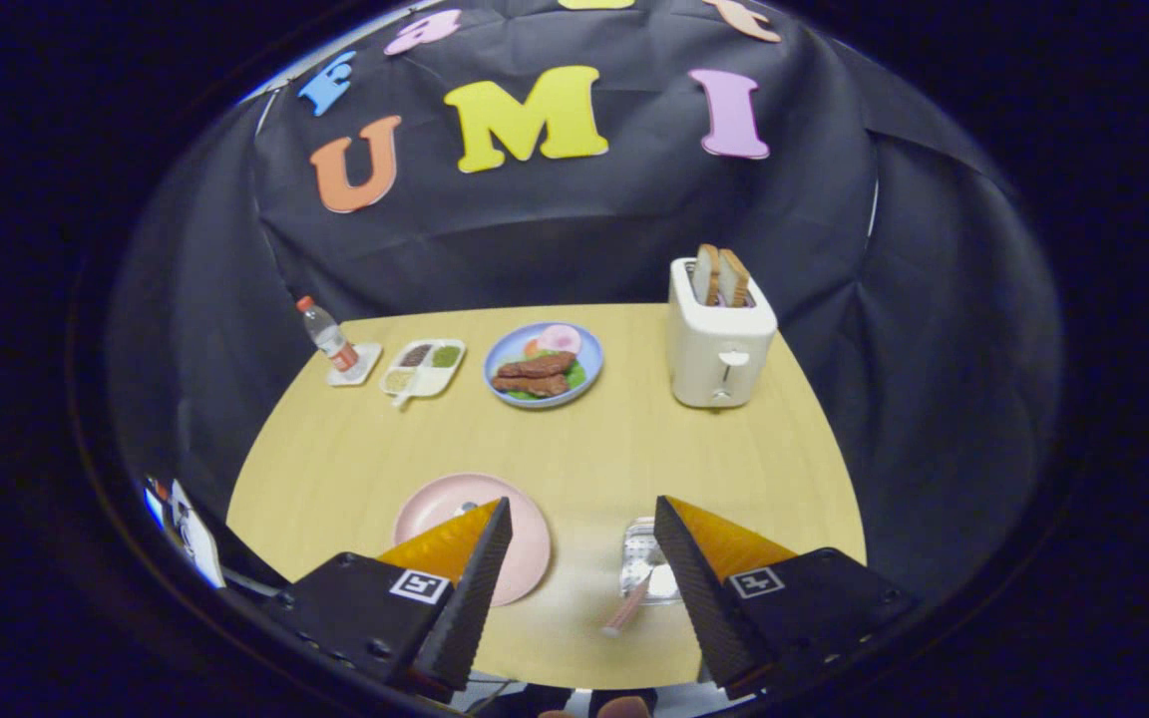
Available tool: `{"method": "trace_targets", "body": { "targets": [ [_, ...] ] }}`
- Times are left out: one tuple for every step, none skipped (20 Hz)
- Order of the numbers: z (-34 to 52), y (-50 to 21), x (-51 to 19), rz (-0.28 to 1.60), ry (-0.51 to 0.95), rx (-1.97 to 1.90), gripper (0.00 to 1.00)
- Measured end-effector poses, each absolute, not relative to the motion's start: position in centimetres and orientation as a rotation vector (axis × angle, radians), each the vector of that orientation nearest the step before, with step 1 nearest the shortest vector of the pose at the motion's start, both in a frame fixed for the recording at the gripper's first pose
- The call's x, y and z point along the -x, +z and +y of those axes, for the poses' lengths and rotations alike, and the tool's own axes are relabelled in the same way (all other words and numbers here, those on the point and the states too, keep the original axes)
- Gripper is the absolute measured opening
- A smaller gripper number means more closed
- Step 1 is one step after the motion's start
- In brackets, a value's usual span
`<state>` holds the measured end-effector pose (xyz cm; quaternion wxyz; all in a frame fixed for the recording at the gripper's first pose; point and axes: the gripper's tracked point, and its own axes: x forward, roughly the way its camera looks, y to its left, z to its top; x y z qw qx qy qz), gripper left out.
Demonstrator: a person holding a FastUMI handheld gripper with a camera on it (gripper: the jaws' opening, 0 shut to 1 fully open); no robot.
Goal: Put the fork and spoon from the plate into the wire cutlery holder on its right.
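My gripper [583, 504] is open above the near part of the yellow table [584, 439], nothing between its fingers. The pink plate [432, 517] lies just beyond and under the left finger [475, 568], which hides most of it. A small grey tip of a utensil [466, 507] shows on the plate beside that finger; I cannot tell whether it is the fork or the spoon. The wire cutlery holder [642, 556] stands right of the plate, against the right finger [699, 578]. A pink-handled utensil [627, 610] leans out of the holder toward me.
At the table's far side stand a white toaster [719, 349] with two bread slices, a blue plate of food [543, 365], a white compartment tray [422, 367] and a water bottle [327, 337] on a coaster. The table's edge curves close on both sides.
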<state>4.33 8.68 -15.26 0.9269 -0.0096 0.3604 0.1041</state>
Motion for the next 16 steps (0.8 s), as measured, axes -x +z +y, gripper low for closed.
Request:
{"method": "trace_targets", "body": {
  "targets": [
    [10.6,-16.2,-3.2,0.732,0.233,0.012,0.87],
    [12.3,-17.2,-2.0,0.735,0.245,0.008,0.89],
    [13.9,-18.4,-1.0,0.74,0.255,0.004,0.89],
    [15.3,-19.4,-0.4,0.743,0.263,0.003,0.89],
    [16.5,-20.6,0.4,0.743,0.269,0.002,0.89],
    [17.7,-21.7,0.8,0.742,0.271,0.007,0.9],
    [18.4,-23.2,1.2,0.748,0.268,0.024,0.9],
    [19.3,-24.6,1.7,0.762,0.272,0.027,0.9],
    [20.0,-25.7,2.3,0.775,0.271,0.021,0.9],
    [20.4,-26.7,2.5,0.785,0.264,0.02,0.9],
    [20.9,-27.7,2.5,0.795,0.255,0.028,0.9],
    [21.3,-28.7,2.6,0.804,0.251,0.04,0.9],
    [21.8,-29.5,2.5,0.809,0.253,0.053,0.9],
    [22.0,-30.1,2.3,0.81,0.25,0.07,0.9],
    [22.1,-30.8,2.1,0.811,0.243,0.086,0.9],
    [22.2,-31.4,1.9,0.816,0.235,0.094,0.9]
  ]
}}
